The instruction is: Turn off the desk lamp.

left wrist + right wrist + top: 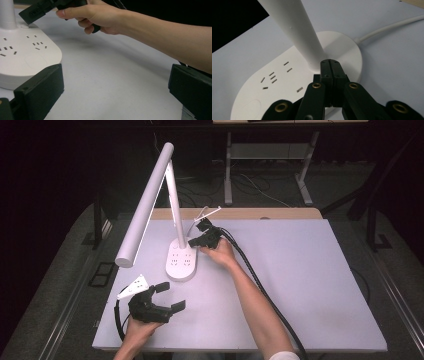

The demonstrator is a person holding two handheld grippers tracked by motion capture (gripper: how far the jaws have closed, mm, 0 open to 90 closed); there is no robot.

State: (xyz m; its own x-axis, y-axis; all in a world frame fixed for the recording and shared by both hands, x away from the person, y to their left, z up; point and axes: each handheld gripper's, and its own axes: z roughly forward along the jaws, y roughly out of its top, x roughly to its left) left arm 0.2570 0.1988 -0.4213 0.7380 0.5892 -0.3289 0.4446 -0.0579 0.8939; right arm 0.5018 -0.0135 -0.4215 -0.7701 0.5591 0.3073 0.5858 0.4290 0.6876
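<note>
Right gripper (330, 65) closed empty, tips at lamp base (181, 262) beside the stem; left gripper (167, 296) gaped wide near the table (310, 285) front.

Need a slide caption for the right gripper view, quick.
Right gripper, jaws shut, tips pressed to the white lamp base beside its stem.

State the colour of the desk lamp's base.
White, with small dark socket slots; the lamp base shows best in the right gripper view.
</note>
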